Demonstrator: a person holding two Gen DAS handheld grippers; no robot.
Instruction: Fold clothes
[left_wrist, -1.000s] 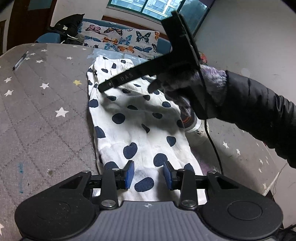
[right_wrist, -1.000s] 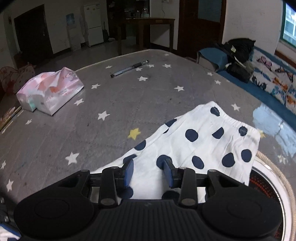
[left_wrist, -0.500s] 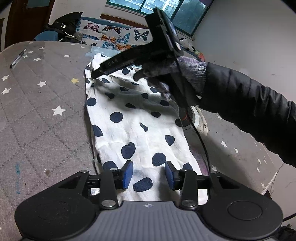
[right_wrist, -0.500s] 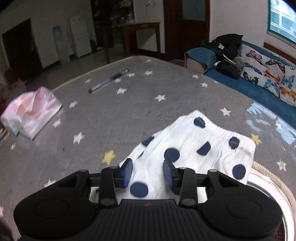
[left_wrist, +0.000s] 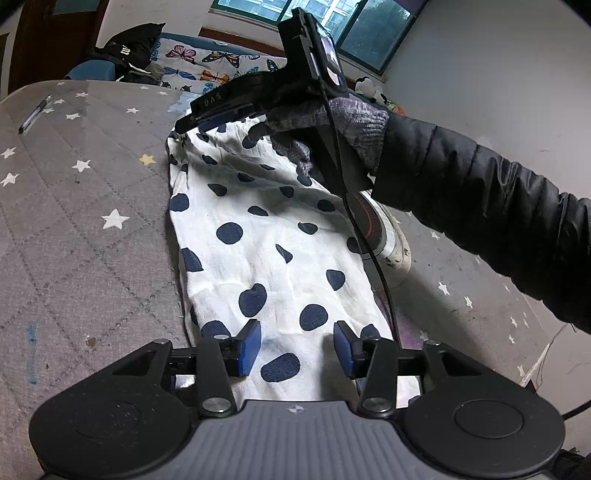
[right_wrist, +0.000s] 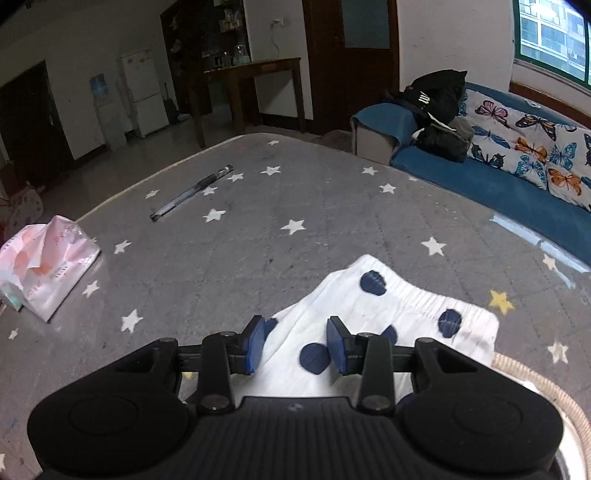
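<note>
White trousers with navy dots (left_wrist: 266, 236) lie lengthwise on the grey star-patterned table cover (left_wrist: 74, 229). My left gripper (left_wrist: 295, 349) is open, low over the near end of the garment, blue pads either side of the cloth. My right gripper (right_wrist: 295, 345) is open over the elastic waistband end (right_wrist: 399, 299). In the left wrist view the right gripper's body (left_wrist: 236, 101) hovers over the far end, held by a gloved hand (left_wrist: 332, 125); its fingertips are hidden there.
A round white appliance with a cable (left_wrist: 384, 236) sits under the garment's right edge. A pen (right_wrist: 192, 192) and a pink tissue pack (right_wrist: 44, 269) lie on the table's left. A blue sofa with butterfly cushions (right_wrist: 517, 155) stands behind.
My right gripper has moved along the garment toward the waistband end, staying open. My left gripper has stayed open at the near end.
</note>
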